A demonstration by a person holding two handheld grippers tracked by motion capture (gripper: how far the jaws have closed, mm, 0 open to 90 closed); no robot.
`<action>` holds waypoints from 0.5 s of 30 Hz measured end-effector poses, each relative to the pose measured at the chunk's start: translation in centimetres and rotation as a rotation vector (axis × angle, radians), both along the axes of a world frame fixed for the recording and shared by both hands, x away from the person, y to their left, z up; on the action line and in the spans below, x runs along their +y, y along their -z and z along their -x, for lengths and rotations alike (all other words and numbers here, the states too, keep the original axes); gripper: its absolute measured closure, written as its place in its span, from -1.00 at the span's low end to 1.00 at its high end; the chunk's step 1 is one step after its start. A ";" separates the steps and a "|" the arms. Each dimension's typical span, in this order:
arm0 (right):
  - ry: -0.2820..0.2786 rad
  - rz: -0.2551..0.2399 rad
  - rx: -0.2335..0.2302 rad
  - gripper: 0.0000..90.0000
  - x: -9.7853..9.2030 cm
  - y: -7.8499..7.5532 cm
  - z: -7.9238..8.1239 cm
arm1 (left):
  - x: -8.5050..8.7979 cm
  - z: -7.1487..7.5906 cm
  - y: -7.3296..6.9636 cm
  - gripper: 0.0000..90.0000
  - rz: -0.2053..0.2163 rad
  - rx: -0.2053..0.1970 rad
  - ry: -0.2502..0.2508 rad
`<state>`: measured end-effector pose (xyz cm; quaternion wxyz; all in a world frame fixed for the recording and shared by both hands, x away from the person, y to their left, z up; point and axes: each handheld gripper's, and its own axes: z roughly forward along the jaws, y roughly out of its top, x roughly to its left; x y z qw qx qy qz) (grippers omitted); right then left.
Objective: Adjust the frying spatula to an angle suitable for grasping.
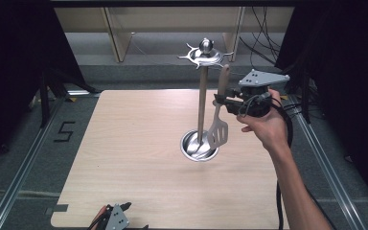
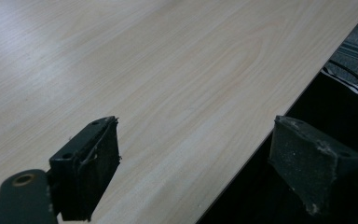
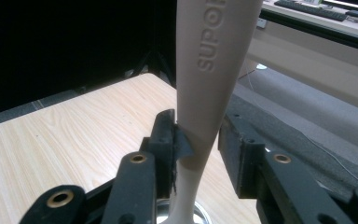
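High view: a light wooden desk (image 1: 139,158) carries a metal utensil stand (image 1: 201,96), a thin upright pole rising from a round shiny base and topped by a ring of hooks with a ball knob. A slotted spatula (image 1: 218,125) hangs upright just beside the pole, its beige handle reaching up toward the hooks and its metal slotted blade low, over the edge of the base (whether the handle's top sits on a hook cannot be told). The right gripper (image 1: 222,100), held in the person's right hand (image 1: 264,125), comes in level from the right with its jaws at the handle's lower part. The left gripper (image 1: 117,216) lies at the near edge of the desk, well apart from the stand.

Left gripper view: its two black jaws stand wide apart with nothing between them, one over the bare wood, the other past the desk's edge.

Right gripper view: the beige handle (image 3: 209,79), with raised letters on it, stands between the jaws. The left pad touches the handle, while a gap shows between the handle and the right pad, so the grip is loosened. The stand's base peeps out below
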<state>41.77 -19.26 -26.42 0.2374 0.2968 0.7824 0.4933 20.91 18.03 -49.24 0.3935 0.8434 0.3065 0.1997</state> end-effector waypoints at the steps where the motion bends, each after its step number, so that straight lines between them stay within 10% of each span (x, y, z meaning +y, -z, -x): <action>1: 0.000 0.000 0.000 0.48 0.0 0.0 0.0 | 0.0 0.0 0.0 -0.66 -0.002 -0.001 0.000; 15: 0.046 0.022 0.005 -0.07 -1.5 0.8 1.2 | 0.1 -0.1 -0.1 -0.66 -0.019 -0.001 0.002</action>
